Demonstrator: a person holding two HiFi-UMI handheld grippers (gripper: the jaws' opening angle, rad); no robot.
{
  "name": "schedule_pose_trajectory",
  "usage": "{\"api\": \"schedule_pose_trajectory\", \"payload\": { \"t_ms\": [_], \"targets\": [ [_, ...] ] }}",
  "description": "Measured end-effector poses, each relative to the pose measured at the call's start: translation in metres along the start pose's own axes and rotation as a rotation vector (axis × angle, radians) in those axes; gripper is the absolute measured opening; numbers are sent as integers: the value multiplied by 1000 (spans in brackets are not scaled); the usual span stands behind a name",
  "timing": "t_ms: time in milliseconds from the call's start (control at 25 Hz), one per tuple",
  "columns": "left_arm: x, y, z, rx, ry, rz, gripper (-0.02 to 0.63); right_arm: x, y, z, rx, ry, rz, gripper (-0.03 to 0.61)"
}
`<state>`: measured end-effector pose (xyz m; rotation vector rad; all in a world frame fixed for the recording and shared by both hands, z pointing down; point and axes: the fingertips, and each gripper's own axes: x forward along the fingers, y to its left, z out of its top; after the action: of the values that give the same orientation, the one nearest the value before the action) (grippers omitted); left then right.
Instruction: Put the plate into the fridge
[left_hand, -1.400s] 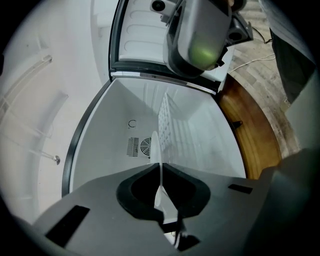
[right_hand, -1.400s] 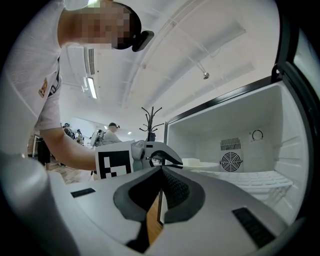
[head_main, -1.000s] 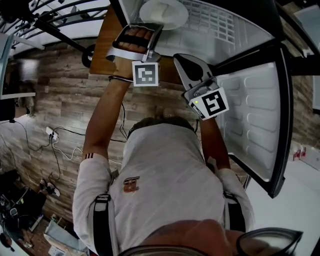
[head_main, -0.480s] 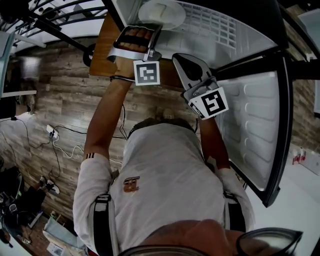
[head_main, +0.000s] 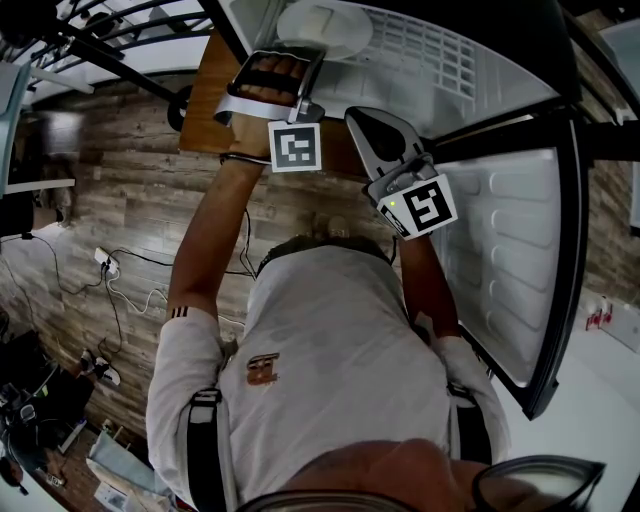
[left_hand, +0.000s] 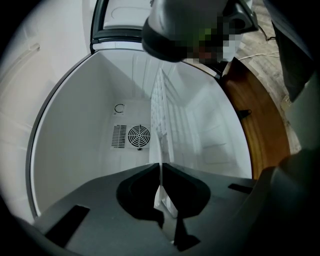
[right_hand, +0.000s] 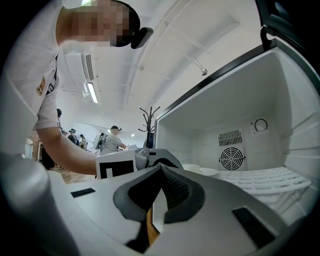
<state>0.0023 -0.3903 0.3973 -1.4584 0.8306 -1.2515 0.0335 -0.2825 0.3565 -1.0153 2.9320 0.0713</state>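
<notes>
Pale round plate (head_main: 328, 26), apparently plain

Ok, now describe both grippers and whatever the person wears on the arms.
The left gripper and right gripper are matte grey shells with dark hollowed insides. Each carries a white cube with a black square marker, left and right. The person wears a pale short-sleeved shirt, striped at the left cuff, and a thin wristband on the left wrist.
</notes>
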Motion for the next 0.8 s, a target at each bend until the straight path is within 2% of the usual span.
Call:
{"api": "schedule_pose_trajectory", "payload": {
  "t_ms": [800],
  "targets": [
    [-6,-8,4,21,-21,-13,32,-3,6,-2,7,2,-5,32]
  ]
}}
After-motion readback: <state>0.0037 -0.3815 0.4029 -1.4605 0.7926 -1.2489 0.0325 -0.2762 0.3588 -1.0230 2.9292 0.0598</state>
